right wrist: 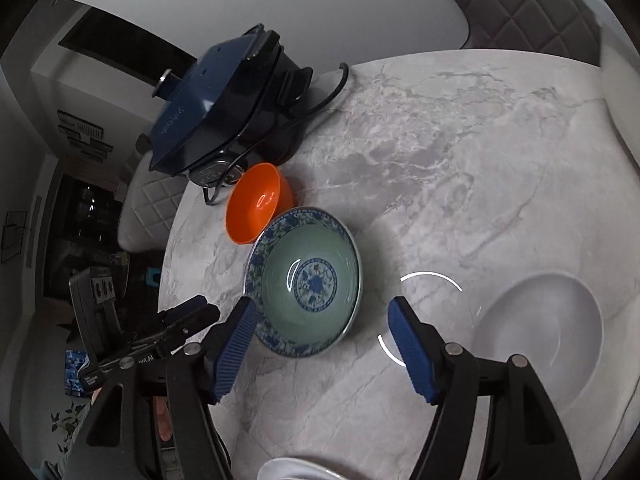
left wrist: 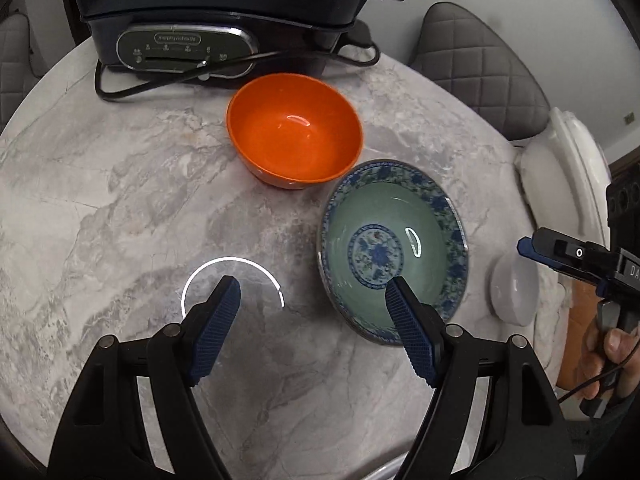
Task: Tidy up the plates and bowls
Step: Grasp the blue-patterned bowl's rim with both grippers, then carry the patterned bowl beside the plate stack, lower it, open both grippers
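Marbled grey stone forms the round tabletop (left wrist: 120, 184), smooth and veined, with quilted grey chair backs (left wrist: 480, 68) beyond its far edge. At the far side stands one dark blue electric cooker (left wrist: 224, 12), glossy, with an oval control panel and a black cord (left wrist: 120, 92) looped on the stone. Three bowls are in view. One orange bowl (left wrist: 294, 138), plain, glossy and deep, sits just near of the cooker. One celadon bowl (left wrist: 394, 248), glazed green inside with a blue floral rim band and a blue centre medallion, sits just right of and nearer than the orange one; whether their rims touch I cannot tell. One white bowl (right wrist: 544, 336), matte and shallow, lies well to the right of the celadon bowl. The rim of one further white dish (right wrist: 292, 474) shows at the near edge in the right wrist view.

My left gripper (left wrist: 314, 300) hangs over the near table with its ribbed blue pads (left wrist: 218, 328) spread wide and nothing between them; the right pad overlaps the celadon bowl's near rim in view. My right gripper (right wrist: 320, 316) is likewise spread wide and empty, above the stone between the celadon and white bowls.
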`<state>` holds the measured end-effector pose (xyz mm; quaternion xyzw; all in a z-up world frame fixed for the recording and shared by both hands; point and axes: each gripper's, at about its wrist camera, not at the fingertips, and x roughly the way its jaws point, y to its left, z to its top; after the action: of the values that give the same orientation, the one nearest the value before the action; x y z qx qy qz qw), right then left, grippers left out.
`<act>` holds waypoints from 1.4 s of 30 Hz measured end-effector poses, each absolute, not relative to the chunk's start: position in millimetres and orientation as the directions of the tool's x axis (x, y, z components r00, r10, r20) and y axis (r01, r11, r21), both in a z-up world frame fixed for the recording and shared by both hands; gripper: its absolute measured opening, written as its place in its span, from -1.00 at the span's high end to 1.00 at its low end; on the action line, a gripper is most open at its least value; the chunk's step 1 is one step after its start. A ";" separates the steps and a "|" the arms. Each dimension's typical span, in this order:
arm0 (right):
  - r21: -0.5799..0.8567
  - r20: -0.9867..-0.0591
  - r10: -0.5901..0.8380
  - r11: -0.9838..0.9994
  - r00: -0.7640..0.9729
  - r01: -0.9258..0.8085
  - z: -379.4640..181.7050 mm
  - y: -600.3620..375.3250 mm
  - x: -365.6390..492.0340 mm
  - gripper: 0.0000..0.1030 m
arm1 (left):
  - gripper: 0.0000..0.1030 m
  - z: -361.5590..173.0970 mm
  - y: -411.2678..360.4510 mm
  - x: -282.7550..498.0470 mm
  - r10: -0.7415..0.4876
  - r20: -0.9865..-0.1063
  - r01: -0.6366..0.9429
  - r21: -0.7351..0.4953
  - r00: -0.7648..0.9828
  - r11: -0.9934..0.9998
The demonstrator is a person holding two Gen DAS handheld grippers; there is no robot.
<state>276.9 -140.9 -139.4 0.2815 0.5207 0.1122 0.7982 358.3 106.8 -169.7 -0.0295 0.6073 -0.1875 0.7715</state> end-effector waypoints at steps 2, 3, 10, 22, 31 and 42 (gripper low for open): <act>0.535 -0.804 0.455 0.835 0.383 0.131 -156.2 -136.3 299.3 -0.38 | -0.43 -183.9 101.8 365.0 -0.322 -0.932 0.251 -0.275 0.168 0.928; 0.529 -0.814 0.455 0.837 0.362 0.137 -167.0 -135.4 302.2 -0.37 | -0.40 -191.4 99.1 366.7 -0.308 -0.939 0.256 -0.264 0.154 0.930; 0.550 -0.818 0.495 0.823 0.294 0.141 -206.9 -127.3 315.4 -0.24 | -0.27 -217.1 91.7 373.6 -0.317 -0.940 0.254 -0.278 0.129 0.926; 0.574 -0.808 0.528 0.806 0.261 0.143 -220.0 -123.9 327.9 0.80 | 0.82 -232.0 65.3 389.8 -0.331 -0.939 0.288 -0.293 0.094 0.912; 0.559 -0.817 0.513 0.817 0.263 0.143 -217.6 -120.0 323.0 0.79 | 0.83 -223.7 70.2 380.5 -0.331 -0.938 0.286 -0.292 0.099 0.913; 0.551 -0.816 0.506 0.827 0.278 0.112 -175.2 -93.0 299.3 0.78 | 0.83 -172.3 102.0 340.9 -0.365 -0.925 0.274 -0.325 0.109 0.905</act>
<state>299.3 -93.0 -175.2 0.2635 0.5863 0.1307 0.7548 340.9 102.0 -172.3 -0.0359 0.6320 -0.2145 0.7438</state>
